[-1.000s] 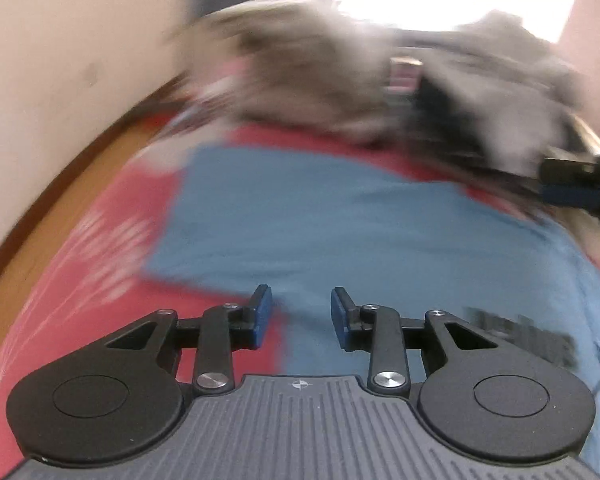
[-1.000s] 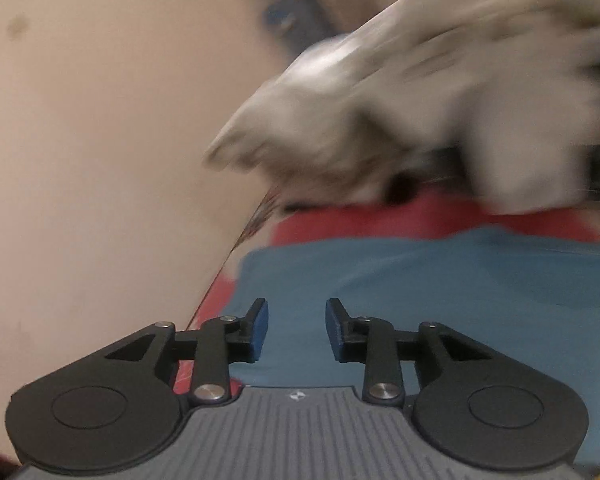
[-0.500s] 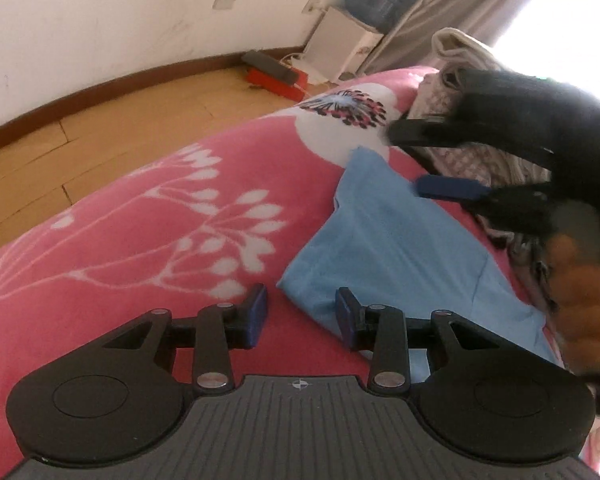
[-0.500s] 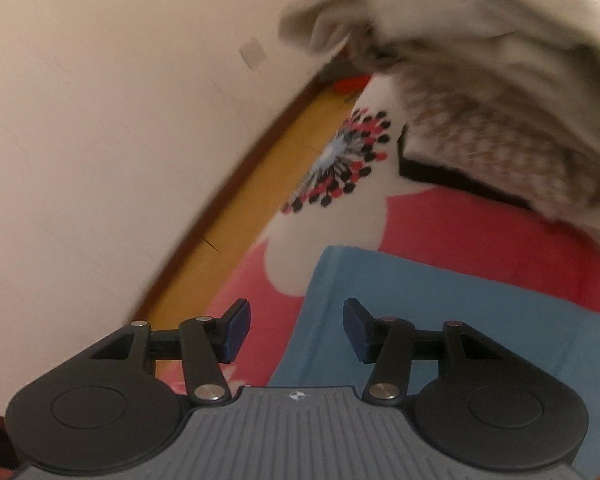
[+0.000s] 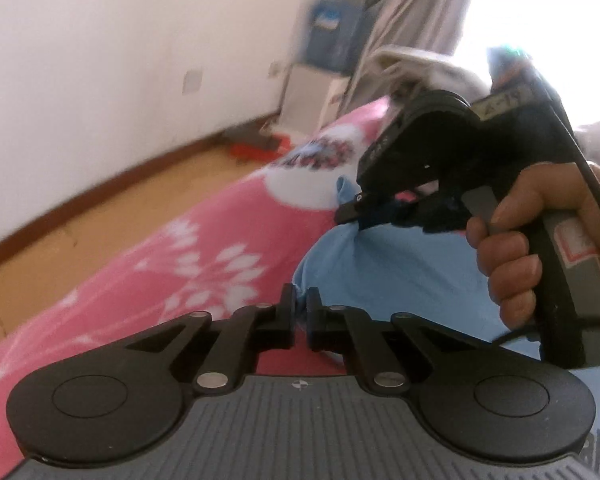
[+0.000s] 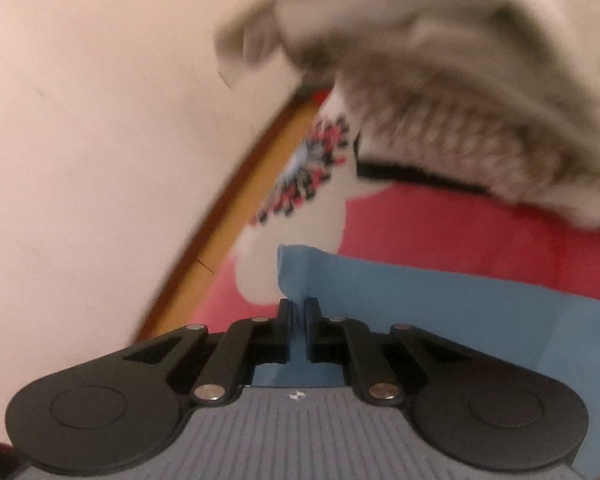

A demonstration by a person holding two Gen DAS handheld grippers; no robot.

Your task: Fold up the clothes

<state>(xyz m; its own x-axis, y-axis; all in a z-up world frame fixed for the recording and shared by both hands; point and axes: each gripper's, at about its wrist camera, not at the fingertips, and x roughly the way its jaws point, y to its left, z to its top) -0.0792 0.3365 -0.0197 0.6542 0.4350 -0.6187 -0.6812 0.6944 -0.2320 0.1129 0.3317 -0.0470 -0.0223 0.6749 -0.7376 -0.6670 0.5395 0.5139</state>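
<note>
Pinching the blue garment at two spots

Both claws are clamped down on the light-blue garment (image 5: 400, 264), which lies spread on a pink floral bedcover (image 5: 172, 248).

L wrist view: left gripper (image 5: 299, 312) at lower centre of frame, jaws nearly touching w/ a thin bit of the blue cloth's near edge caught between the pads. Cloth bunches up a little just above the tips. Right gripper (image 5: 350, 213) shows at centre-right of the same frame, held by a bare hand (image 5: 540, 236) round its handle; its tip is pressed onto the garment's far corner, fabric puckered there. A cable runs down along the handle.

R wrist view: right gripper (image 6: 299, 316) at lower centre, jaws drawn in tight w/ a narrow strip of blue cloth standing up between them. The corner of the garment (image 6: 440, 312) rises just above the tips; rest of it stretches off to the lower right.

Bkgd: a blurred pile of grey/beige clothes (image 6: 460, 80) fills the upper right of the R view, resting on the bedcover beyond the blue piece. White wall (image 5: 120, 60) upper left, wooden floor (image 5: 100, 216) below it, curtain (image 5: 412, 12) at the top.
</note>
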